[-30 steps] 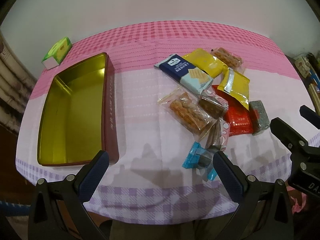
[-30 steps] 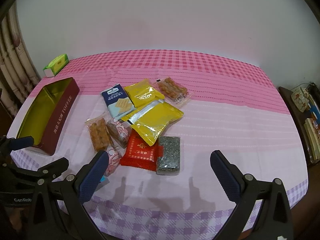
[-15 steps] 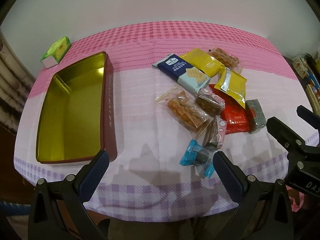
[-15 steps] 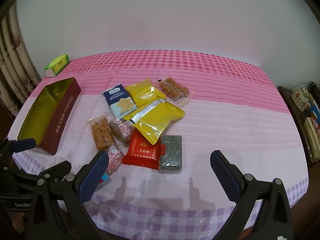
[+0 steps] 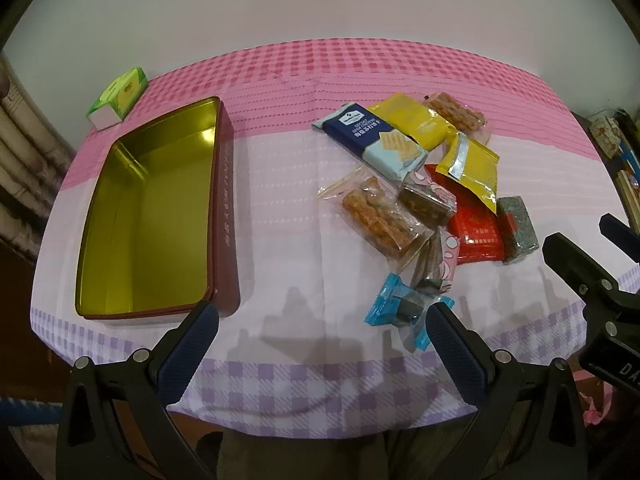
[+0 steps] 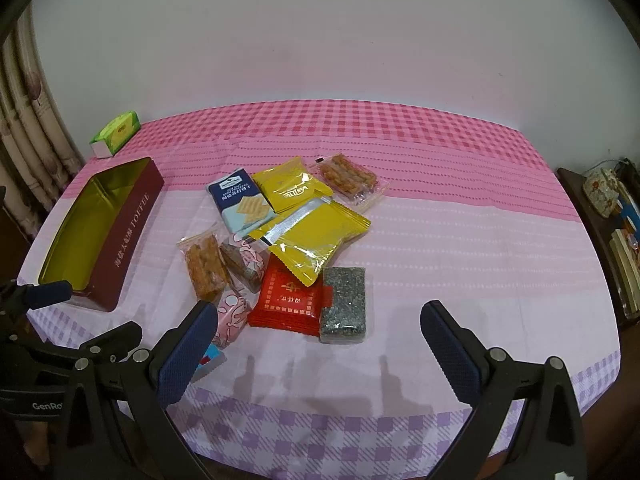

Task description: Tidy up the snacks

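A: Where did the snacks (image 6: 288, 248) lie?

B: I logged them heaped mid-counter (image 6: 460, 240), right of the tin (image 5: 152, 220). Light crinkly packets, probably slippery; the cracker pack (image 5: 376, 140) looked stiffer. I judged a grip across a sealed edge best, starting with the blue candy (image 5: 400, 308) nearest the left gripper (image 5: 320, 344).

A: Tin contents?

B: Nothing in it; gold inside, lid off. A green box (image 6: 116, 132) sat beyond it.

A: Jaws?

B: Left gripper and right gripper (image 6: 316, 344) both spread wide, grasping nothing, above the counter's near edge.

"TOFFEE" on the tin's (image 6: 132, 220) side; "GenRo" on the left gripper (image 6: 42, 406)
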Motion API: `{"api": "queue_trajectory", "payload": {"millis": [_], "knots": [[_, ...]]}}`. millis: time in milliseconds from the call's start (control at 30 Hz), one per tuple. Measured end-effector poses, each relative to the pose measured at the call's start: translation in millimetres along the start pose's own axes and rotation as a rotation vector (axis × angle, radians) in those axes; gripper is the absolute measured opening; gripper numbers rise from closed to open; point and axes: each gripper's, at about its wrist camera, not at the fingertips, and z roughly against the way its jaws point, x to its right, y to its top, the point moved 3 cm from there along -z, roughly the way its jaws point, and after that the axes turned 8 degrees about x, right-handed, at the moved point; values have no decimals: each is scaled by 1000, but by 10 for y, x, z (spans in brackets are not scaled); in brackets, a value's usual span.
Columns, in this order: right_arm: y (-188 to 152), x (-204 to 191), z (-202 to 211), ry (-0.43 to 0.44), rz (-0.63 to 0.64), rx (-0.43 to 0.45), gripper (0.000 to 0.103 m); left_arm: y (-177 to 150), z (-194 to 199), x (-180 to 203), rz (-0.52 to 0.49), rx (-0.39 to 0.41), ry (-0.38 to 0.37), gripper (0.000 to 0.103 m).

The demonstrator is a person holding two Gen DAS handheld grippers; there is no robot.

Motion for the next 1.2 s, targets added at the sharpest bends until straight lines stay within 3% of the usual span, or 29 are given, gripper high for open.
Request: {"api": "queue_trajectory", "payload": {"millis": [1000,1200], "knots": [[-30,40,-23,0,-9,-9,101,-24,-60,-90,40,-21,18,103],[-58,59,-77,1,-11,-24,96,-39,-106,-107,44,-33,20,103]]}}
